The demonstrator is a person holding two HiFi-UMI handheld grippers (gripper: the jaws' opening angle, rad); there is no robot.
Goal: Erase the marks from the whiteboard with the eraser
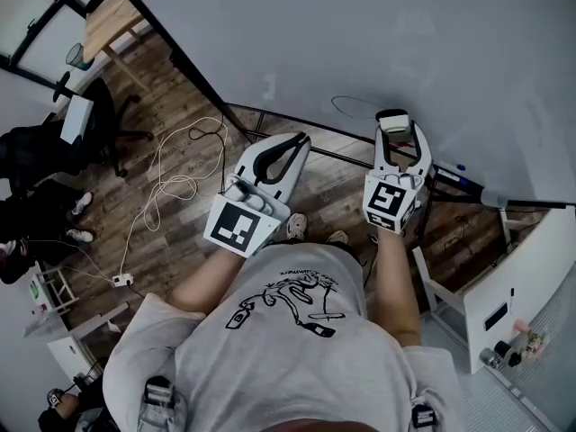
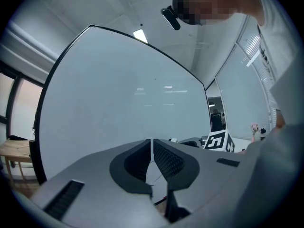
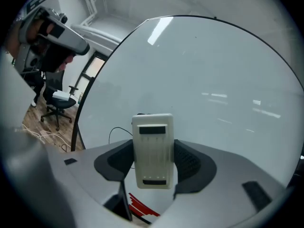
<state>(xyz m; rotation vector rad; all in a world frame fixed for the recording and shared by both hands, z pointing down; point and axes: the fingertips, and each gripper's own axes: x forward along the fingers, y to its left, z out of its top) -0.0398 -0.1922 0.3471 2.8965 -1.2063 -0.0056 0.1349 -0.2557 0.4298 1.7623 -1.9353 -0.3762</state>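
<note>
My right gripper is clenched on the eraser. In the right gripper view the pale, oblong eraser stands upright between the two dark pads, one against each long side, with its top poking out past the jaw tips. It points at the whiteboard, which fills the upper half of the head view. A thin oval loop is drawn on the board, and the eraser sits at the loop's 4 o'clock edge. From the right gripper's own camera, a dark curved stroke shows on the board at 9 o'clock from the eraser, just beside it. I cannot tell whether the eraser's face is touching the surface.

My left gripper is at 9 o'clock from the right one, near it but apart, and aimed at the same board. In the left gripper view its jaws are brought together with only a hairline slit between the ribbed pads, and nothing is in them. Past them at 3 o'clock I can see the right gripper's marker cube.

Below the board is a wooden floor, with a white cable looping across it at 9 o'clock from my left gripper. A black office chair stands farther out toward 10 o'clock.
</note>
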